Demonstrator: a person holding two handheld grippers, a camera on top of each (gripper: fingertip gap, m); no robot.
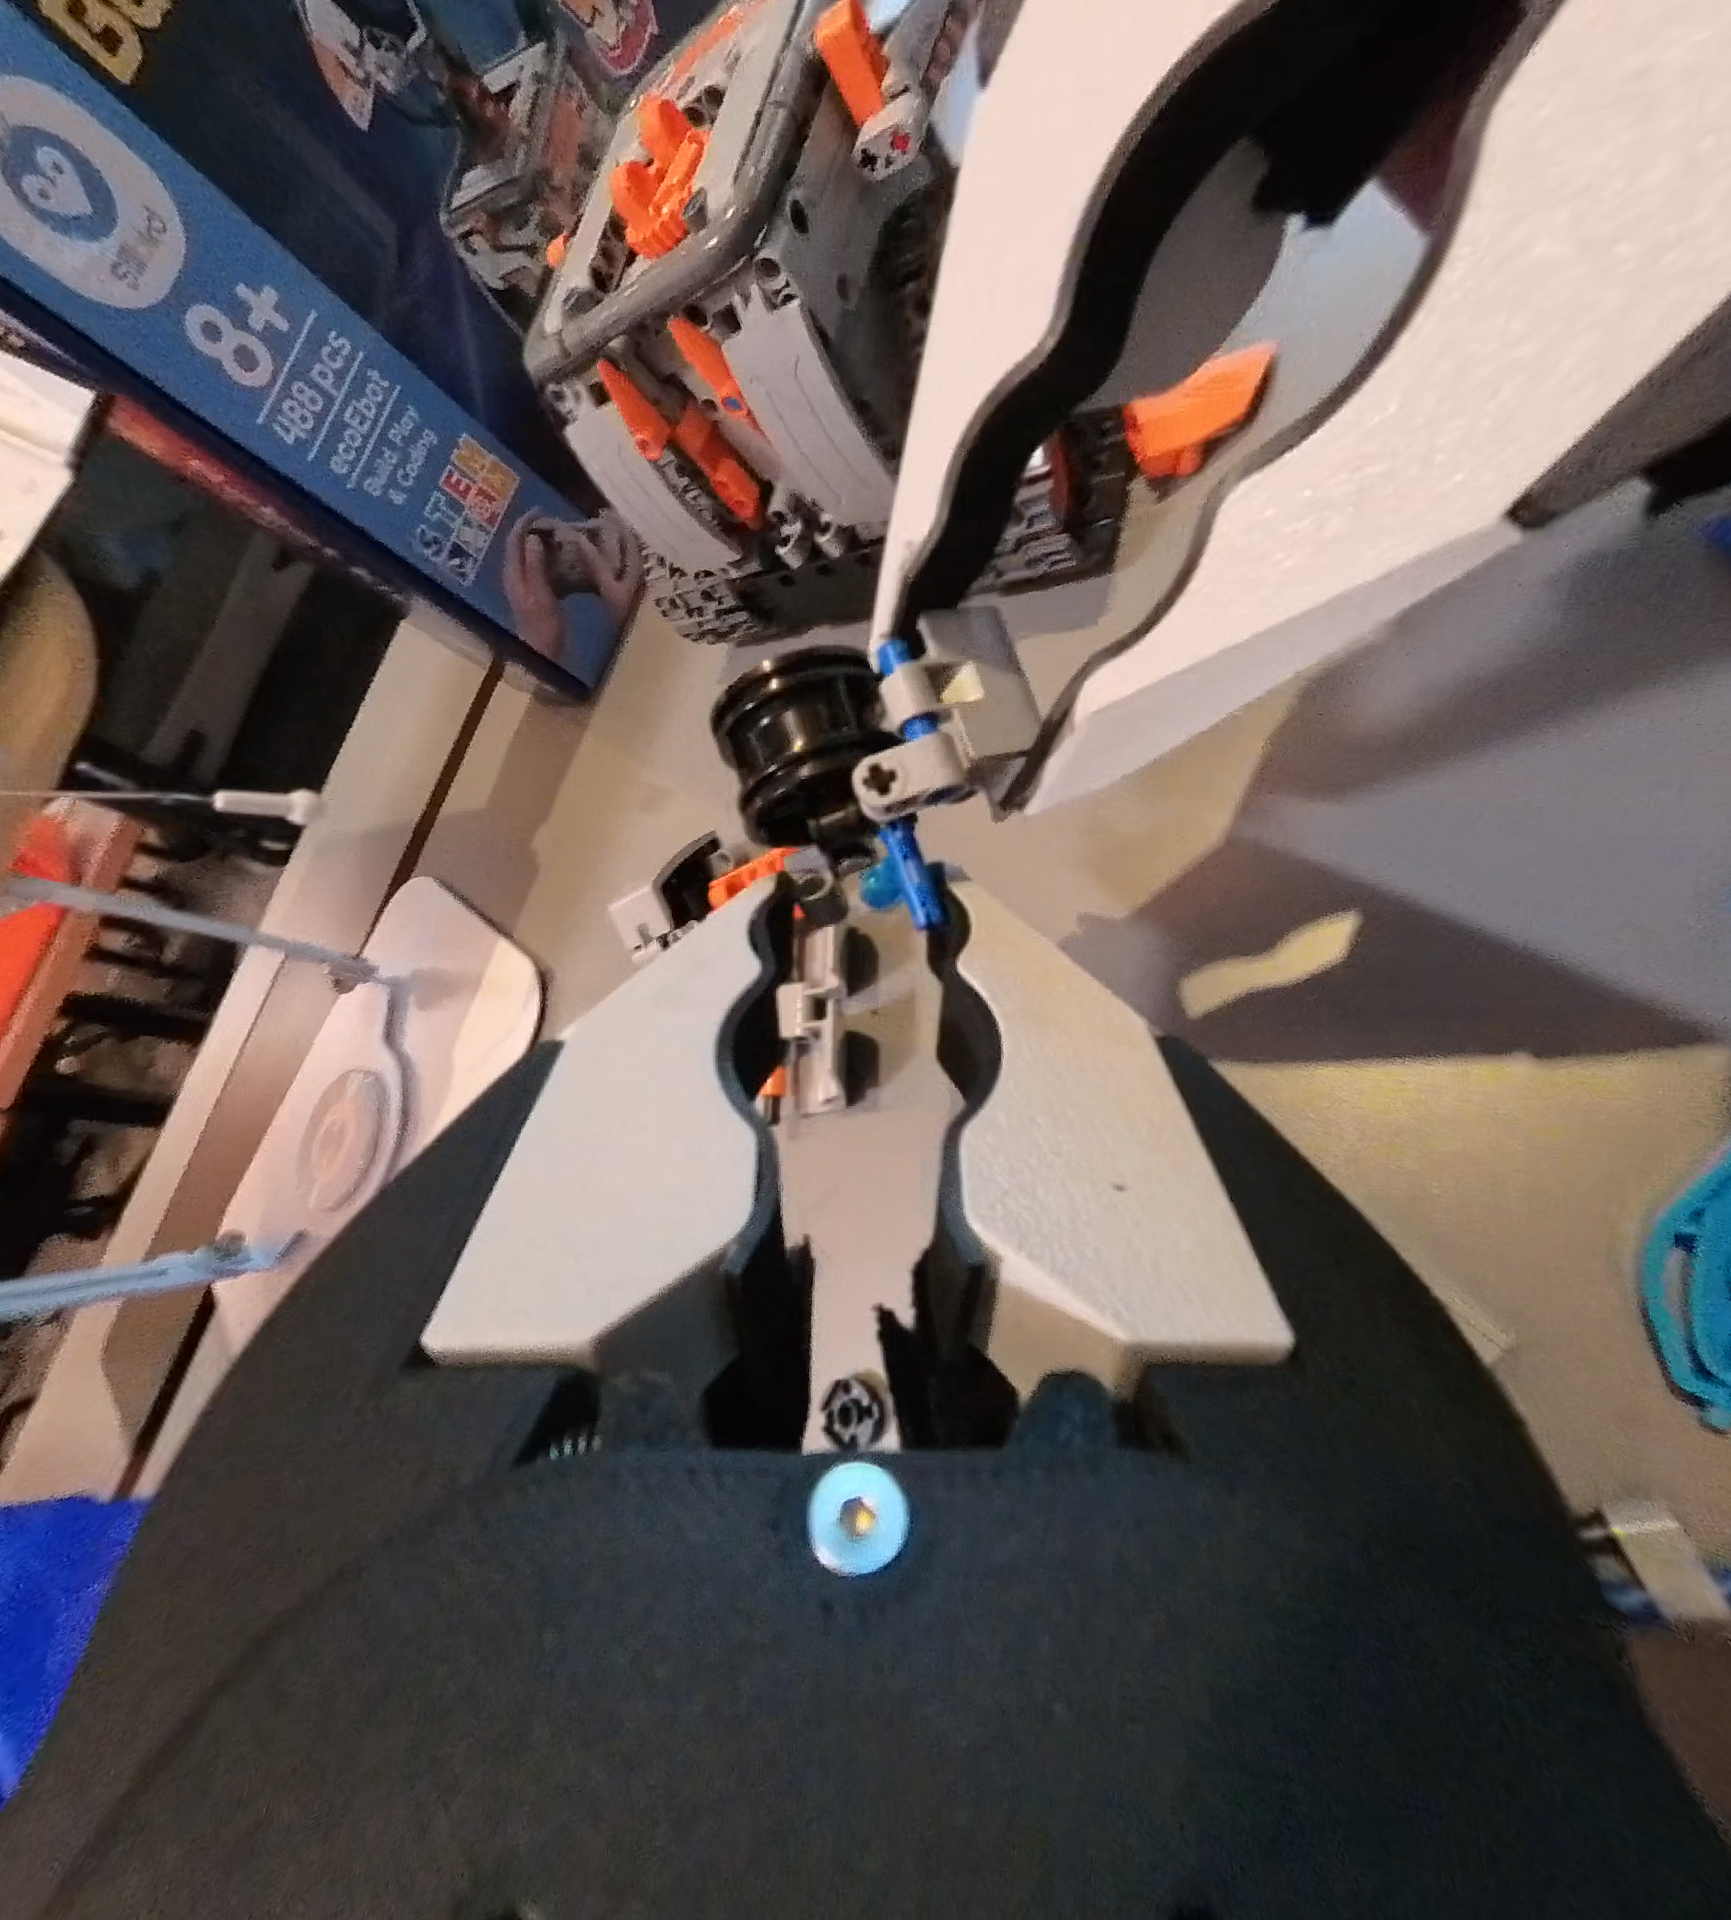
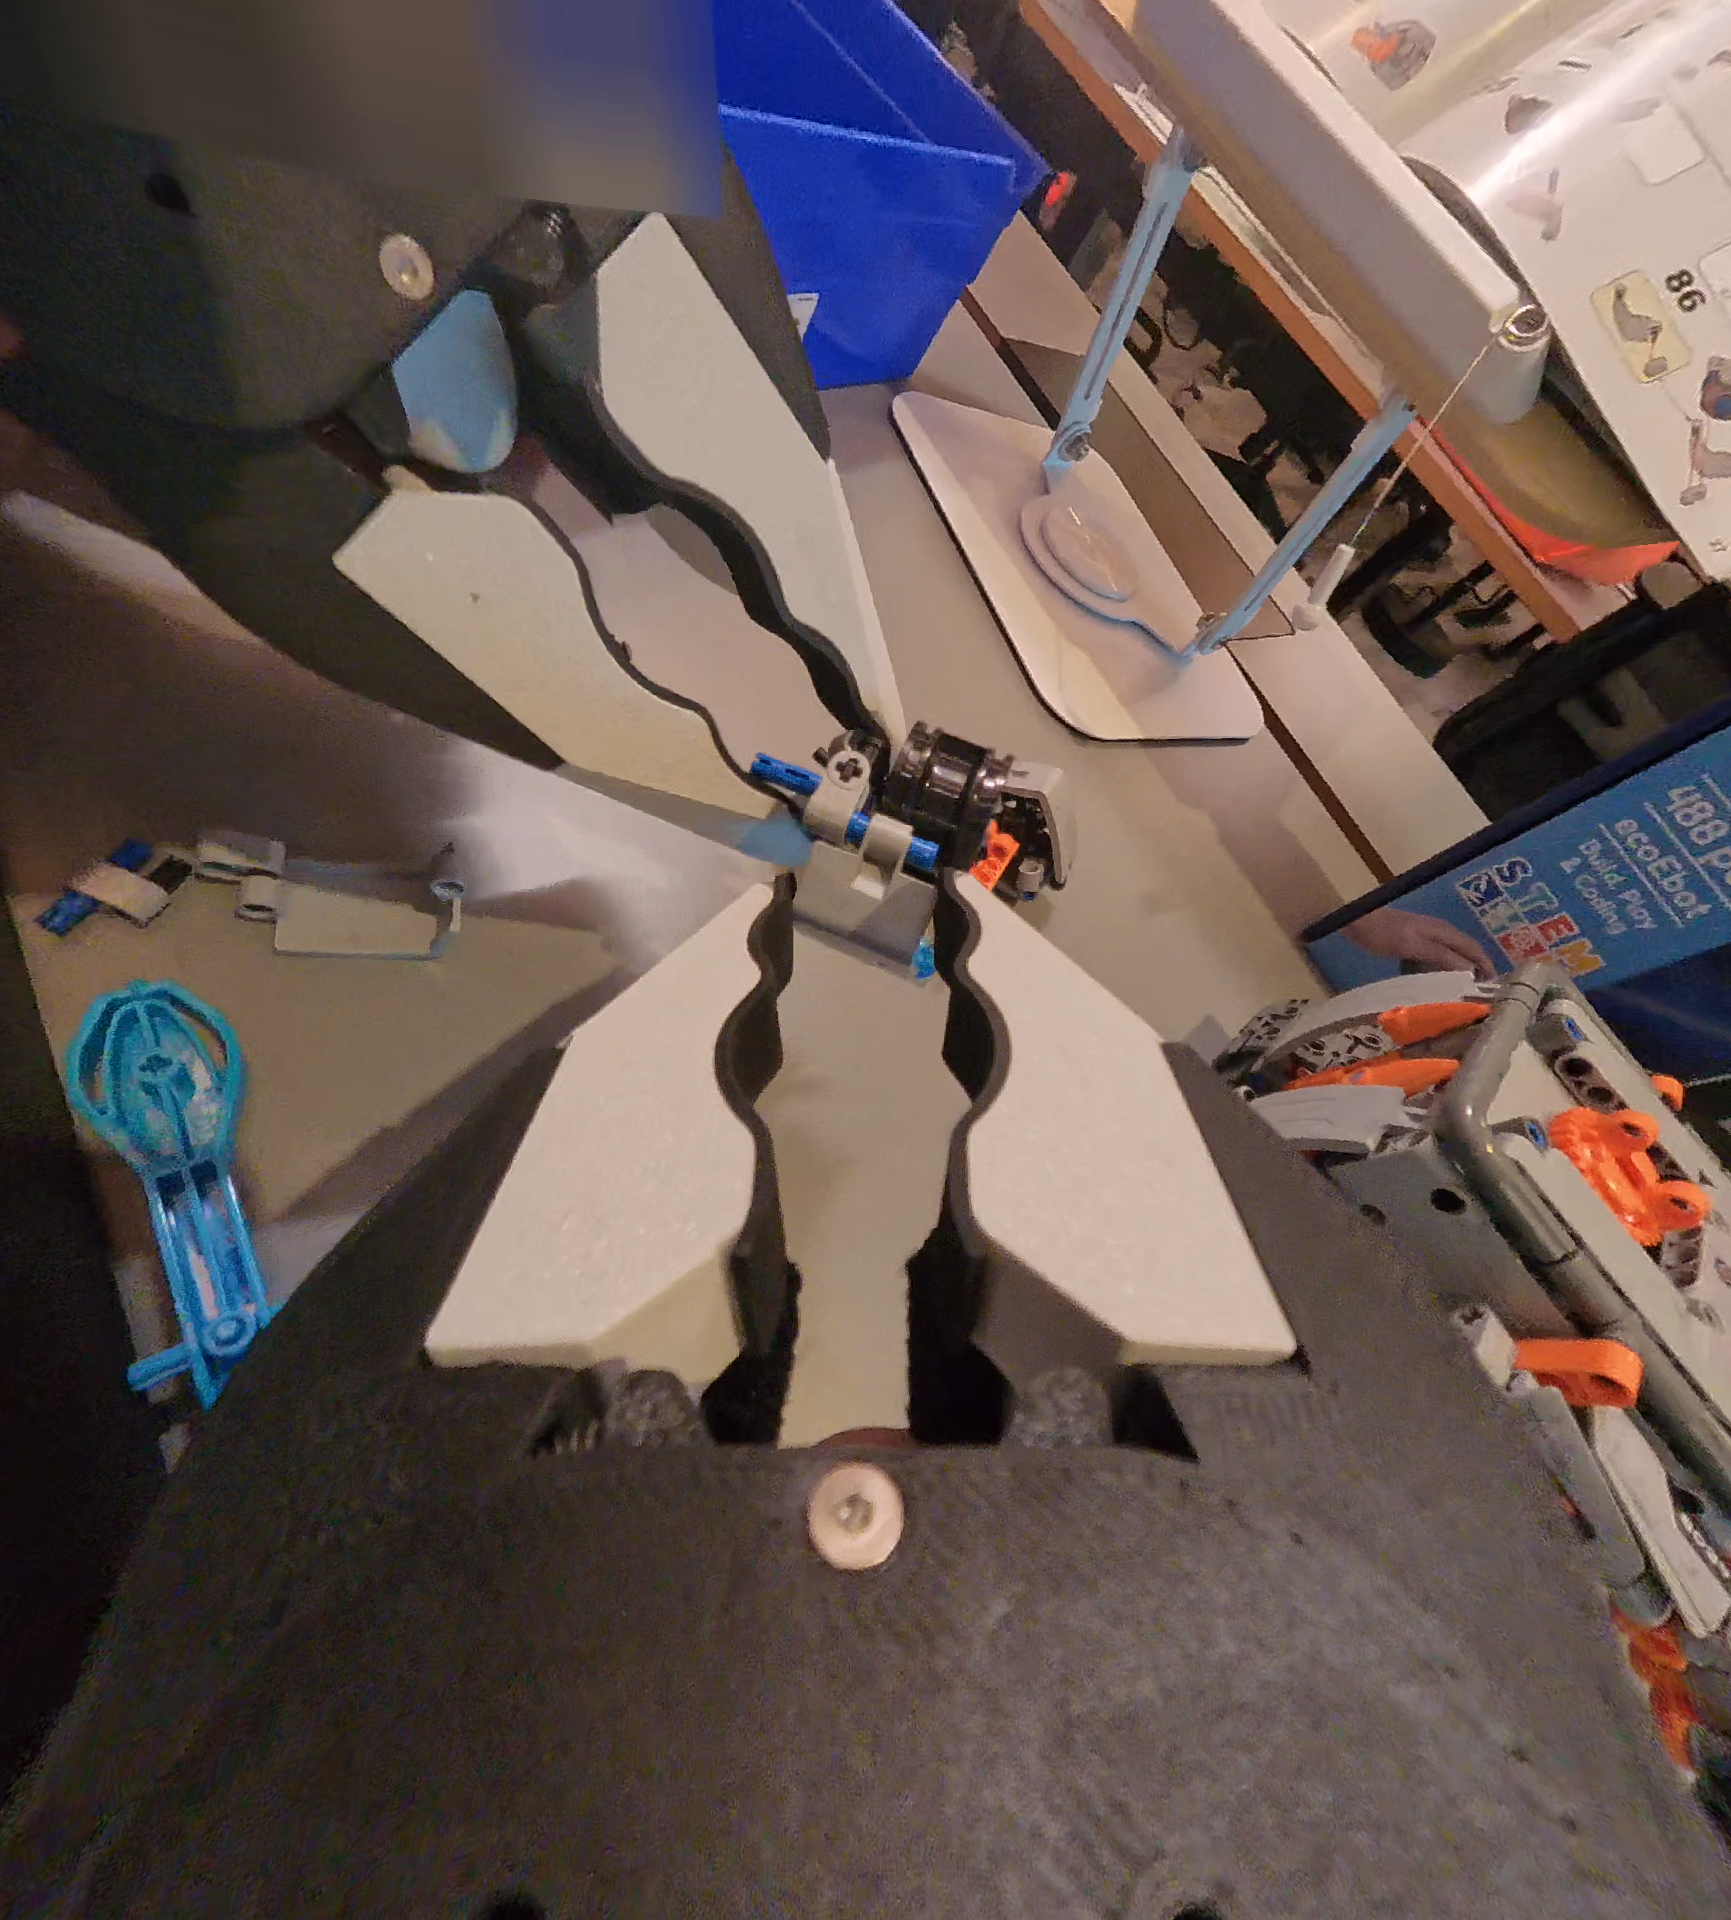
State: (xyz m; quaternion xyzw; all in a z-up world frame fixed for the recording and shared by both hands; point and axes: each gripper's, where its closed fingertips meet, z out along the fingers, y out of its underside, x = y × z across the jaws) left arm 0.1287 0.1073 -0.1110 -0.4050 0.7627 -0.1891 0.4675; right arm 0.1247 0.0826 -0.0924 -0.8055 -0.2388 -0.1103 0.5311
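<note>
You are squeezing both claws on one small brick piece above the table (image 2: 1131, 894). Your left claw (image 1: 845, 925) is pinching its grey beam (image 1: 819, 1023), and your right claw (image 2: 866, 914) is probably gripping its grey bracket (image 2: 866, 914), steadying the black wheel (image 1: 788, 743).

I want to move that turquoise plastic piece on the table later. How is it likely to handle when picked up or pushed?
The turquoise plastic piece is an open lattice of thin ribs, so it is probably very light and would skid on the smooth table when pushed. It lies flat, so rolling seems unlikely. The thin ribs might flex or snap under tight jaws; the straight shank looks sturdier.
</note>
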